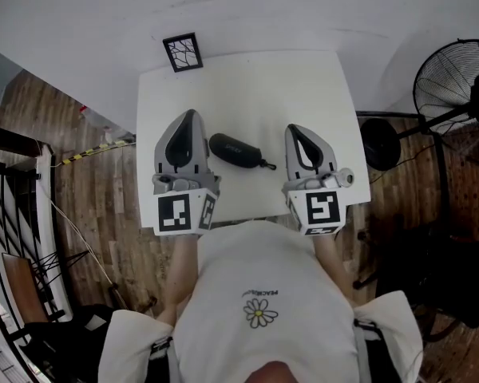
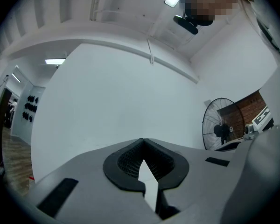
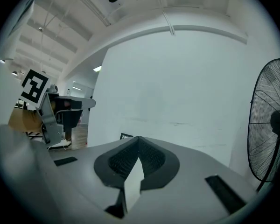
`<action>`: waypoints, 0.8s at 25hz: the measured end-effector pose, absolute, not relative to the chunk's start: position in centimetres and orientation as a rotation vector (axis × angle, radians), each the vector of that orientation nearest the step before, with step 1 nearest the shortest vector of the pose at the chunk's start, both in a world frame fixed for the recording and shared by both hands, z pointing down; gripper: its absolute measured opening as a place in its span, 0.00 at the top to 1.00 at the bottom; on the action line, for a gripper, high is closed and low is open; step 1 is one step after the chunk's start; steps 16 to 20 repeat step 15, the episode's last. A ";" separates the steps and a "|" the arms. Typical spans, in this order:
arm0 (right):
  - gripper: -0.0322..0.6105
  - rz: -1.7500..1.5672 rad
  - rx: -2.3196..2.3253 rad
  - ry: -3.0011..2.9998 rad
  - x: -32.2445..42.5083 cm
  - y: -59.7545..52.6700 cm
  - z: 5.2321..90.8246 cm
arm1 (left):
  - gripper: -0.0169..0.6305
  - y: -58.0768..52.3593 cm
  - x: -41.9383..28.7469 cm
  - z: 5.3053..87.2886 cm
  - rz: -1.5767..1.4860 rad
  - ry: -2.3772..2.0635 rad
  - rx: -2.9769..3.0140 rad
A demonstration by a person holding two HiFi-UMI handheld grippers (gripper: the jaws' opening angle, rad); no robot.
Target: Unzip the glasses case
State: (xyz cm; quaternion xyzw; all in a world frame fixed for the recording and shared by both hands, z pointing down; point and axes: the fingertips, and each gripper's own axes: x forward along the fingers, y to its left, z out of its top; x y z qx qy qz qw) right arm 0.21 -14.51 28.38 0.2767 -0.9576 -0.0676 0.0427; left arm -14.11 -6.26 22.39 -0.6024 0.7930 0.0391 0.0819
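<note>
Lying well inside table (image 1: 247,78) edges, glasses case (image 1: 235,151)

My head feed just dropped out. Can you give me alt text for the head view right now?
A black glasses case lies on a white table between the left gripper and right gripper, both shut, empty and not touching it. A fan stands on the floor at right.

Open table (image 1: 303,86) around glasses case (image 1: 233,150), card (image 1: 183,52) at far corner, fan (image 1: 455,74) beside
</note>
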 end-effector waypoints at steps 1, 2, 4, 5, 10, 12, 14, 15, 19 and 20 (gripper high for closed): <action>0.94 -0.221 0.846 -2.928 0.2 -14.6 28.4 | 0.95 -6.2 -14.1 22.4 0.115 2.373 -1.797; 0.94 -0.237 0.845 -2.928 0.3 -14.7 28.3 | 0.95 -6.2 -14.2 22.5 0.113 2.377 -1.794; 0.94 -0.248 0.848 -2.922 0.3 -14.8 28.4 | 0.95 -6.0 -14.3 22.6 0.112 2.383 -1.791; 0.94 -0.238 0.852 -2.916 0.4 -14.8 28.5 | 0.95 -5.9 -14.4 22.6 0.112 2.386 -1.788; 0.94 -0.242 0.850 -2.916 0.4 -14.8 28.6 | 0.95 -5.5 -14.9 22.8 0.117 2.402 -1.781; 0.94 -0.214 0.854 -2.907 0.4 -14.6 28.8 | 0.95 -5.4 -15.0 22.9 0.120 2.405 -1.779; 0.94 -0.199 0.855 -2.902 0.4 -14.5 29.0 | 0.95 -5.3 -15.1 22.9 0.120 2.406 -1.780; 0.94 -0.199 0.855 -2.902 0.4 -14.5 29.0 | 0.95 -5.3 -15.1 23.0 0.119 2.406 -1.780; 0.94 -0.199 0.855 -2.902 0.4 -14.5 29.0 | 0.95 -5.3 -15.1 23.0 0.119 2.406 -1.780; 0.94 -0.199 0.855 -2.902 0.4 -14.5 29.0 | 0.95 -5.3 -15.1 23.0 0.119 2.406 -1.780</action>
